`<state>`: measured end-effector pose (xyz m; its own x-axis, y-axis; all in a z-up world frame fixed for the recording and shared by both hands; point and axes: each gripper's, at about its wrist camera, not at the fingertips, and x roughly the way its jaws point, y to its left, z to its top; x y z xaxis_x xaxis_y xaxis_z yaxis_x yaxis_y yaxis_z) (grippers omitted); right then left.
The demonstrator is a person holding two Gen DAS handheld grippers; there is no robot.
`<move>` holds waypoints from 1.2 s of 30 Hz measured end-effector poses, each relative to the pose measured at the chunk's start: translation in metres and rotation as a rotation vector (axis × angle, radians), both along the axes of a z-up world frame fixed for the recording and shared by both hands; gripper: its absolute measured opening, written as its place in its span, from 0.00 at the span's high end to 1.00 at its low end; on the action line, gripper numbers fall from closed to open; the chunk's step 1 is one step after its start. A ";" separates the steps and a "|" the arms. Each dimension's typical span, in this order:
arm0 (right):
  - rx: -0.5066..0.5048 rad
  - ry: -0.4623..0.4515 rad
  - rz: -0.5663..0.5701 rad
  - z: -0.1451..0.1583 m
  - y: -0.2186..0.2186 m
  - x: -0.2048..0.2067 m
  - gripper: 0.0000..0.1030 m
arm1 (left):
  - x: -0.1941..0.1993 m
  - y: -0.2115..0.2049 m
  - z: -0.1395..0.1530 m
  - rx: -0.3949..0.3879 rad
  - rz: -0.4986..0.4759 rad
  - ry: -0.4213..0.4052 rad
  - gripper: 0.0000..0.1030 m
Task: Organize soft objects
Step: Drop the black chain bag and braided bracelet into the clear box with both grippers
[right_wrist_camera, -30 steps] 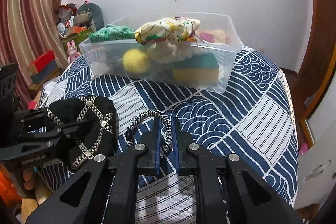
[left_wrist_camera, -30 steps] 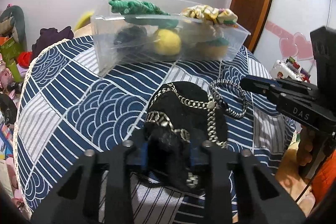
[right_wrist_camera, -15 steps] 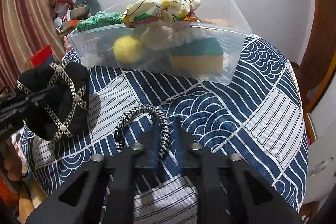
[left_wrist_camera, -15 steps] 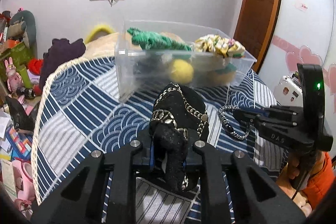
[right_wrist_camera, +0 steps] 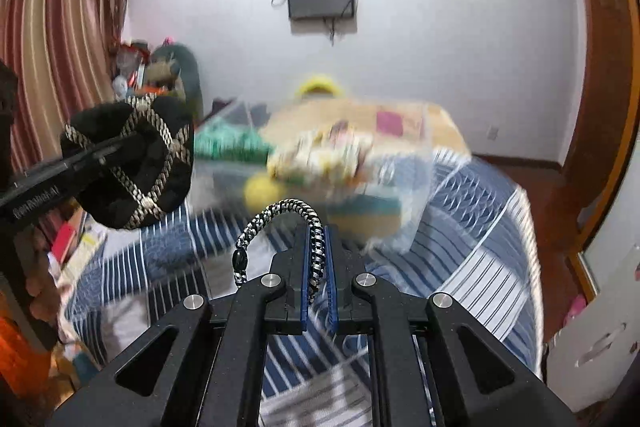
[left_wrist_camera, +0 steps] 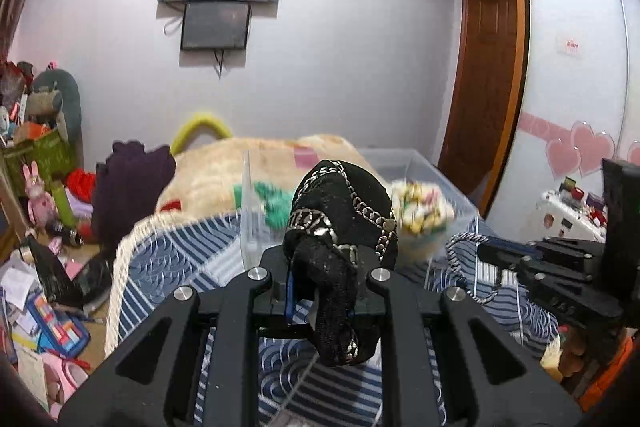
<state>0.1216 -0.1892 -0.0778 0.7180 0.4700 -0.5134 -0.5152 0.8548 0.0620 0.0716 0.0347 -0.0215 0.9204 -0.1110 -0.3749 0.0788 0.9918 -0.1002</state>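
My left hand-held gripper (left_wrist_camera: 322, 291) is clamped on the black chain-trimmed pouch (left_wrist_camera: 340, 239), which I hold up in the air above the blue wave-patterned bedspread (left_wrist_camera: 168, 259). In the right wrist view that same pouch (right_wrist_camera: 132, 163) hangs at the left, clear of the bed. My right hand-held gripper (right_wrist_camera: 319, 259) is pinched together on the black-and-white braided cord loop (right_wrist_camera: 280, 223); the loop arches up and to the left from between the fingers, off the bedspread (right_wrist_camera: 480, 247). Beyond both sits the clear plastic bin (right_wrist_camera: 404, 227) on the bed, blurred, already holding a yellow ball (right_wrist_camera: 260, 191), a green knitted piece (right_wrist_camera: 228, 143), a floral fabric bundle (right_wrist_camera: 320, 155) and a teal-and-yellow sponge (right_wrist_camera: 372, 215). From the left wrist view the bin (left_wrist_camera: 404, 163) lies just behind the pouch.
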 end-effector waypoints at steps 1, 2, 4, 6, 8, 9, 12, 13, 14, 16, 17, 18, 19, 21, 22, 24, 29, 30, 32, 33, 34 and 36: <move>0.011 -0.014 -0.007 0.006 -0.001 0.000 0.94 | 0.003 0.000 0.005 0.002 0.008 -0.013 0.83; 0.025 -0.031 -0.014 0.011 -0.004 0.001 0.94 | 0.005 0.001 0.008 0.001 0.011 -0.021 0.83; 0.048 -0.063 -0.029 0.024 -0.005 0.004 0.94 | 0.012 0.002 0.013 -0.003 0.012 -0.036 0.83; 0.065 -0.091 -0.040 0.034 -0.005 0.007 0.94 | 0.021 0.002 0.018 -0.008 0.013 -0.043 0.83; 0.076 -0.113 -0.046 0.045 0.001 0.014 0.94 | 0.029 0.002 0.022 -0.012 0.014 -0.052 0.83; 0.078 -0.125 -0.049 0.049 0.005 0.017 0.94 | 0.033 0.001 0.022 -0.011 0.014 -0.052 0.83; 0.071 -0.152 -0.058 0.056 0.015 0.028 0.94 | 0.049 -0.003 0.023 0.009 0.021 -0.054 0.83; 0.068 -0.155 -0.059 0.056 0.017 0.030 0.94 | 0.053 -0.004 0.022 0.014 0.025 -0.053 0.83; 0.063 -0.157 -0.062 0.057 0.022 0.035 0.94 | 0.059 -0.004 0.020 0.018 0.029 -0.048 0.83; 0.057 -0.152 -0.061 0.056 0.029 0.042 0.94 | 0.068 -0.005 0.014 0.017 0.031 -0.027 0.83; 0.051 -0.147 -0.061 0.054 0.032 0.046 0.94 | 0.075 -0.005 0.010 0.014 0.026 -0.009 0.83; 0.041 -0.143 -0.067 0.051 0.036 0.051 0.94 | 0.080 -0.005 0.007 0.010 0.027 0.004 0.83; 0.032 -0.142 -0.072 0.049 0.039 0.053 0.94 | 0.086 -0.005 0.003 0.008 0.028 0.017 0.83; 0.021 -0.124 -0.072 0.042 0.044 0.059 0.94 | 0.097 -0.003 -0.007 0.005 0.031 0.048 0.83; 0.017 -0.118 -0.072 0.041 0.045 0.060 0.94 | 0.101 -0.003 -0.011 0.002 0.032 0.062 0.83; 0.004 -0.100 -0.072 0.035 0.048 0.066 0.94 | 0.108 -0.002 -0.019 -0.001 0.032 0.081 0.83; -0.027 -0.059 -0.067 0.021 0.050 0.071 0.93 | 0.117 0.001 -0.031 -0.027 0.005 0.127 0.82; -0.033 -0.054 -0.067 0.019 0.051 0.071 0.93 | 0.117 0.001 -0.033 -0.024 0.005 0.134 0.82; -0.038 -0.046 -0.062 0.017 0.049 0.070 0.93 | 0.117 0.000 -0.036 -0.018 0.013 0.140 0.78; -0.044 -0.046 -0.061 0.016 0.048 0.069 0.93 | 0.116 0.000 -0.036 -0.014 0.019 0.141 0.75; -0.049 -0.047 -0.062 0.016 0.049 0.069 0.92 | 0.115 0.000 -0.037 -0.010 0.026 0.141 0.70; -0.064 -0.053 -0.066 0.017 0.048 0.066 0.85 | 0.112 0.001 -0.036 -0.011 0.029 0.142 0.65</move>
<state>0.1872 -0.1409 -0.0605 0.7735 0.3881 -0.5011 -0.4586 0.8884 -0.0198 0.1837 0.0354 -0.0574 0.8609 -0.0903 -0.5006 0.0349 0.9923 -0.1191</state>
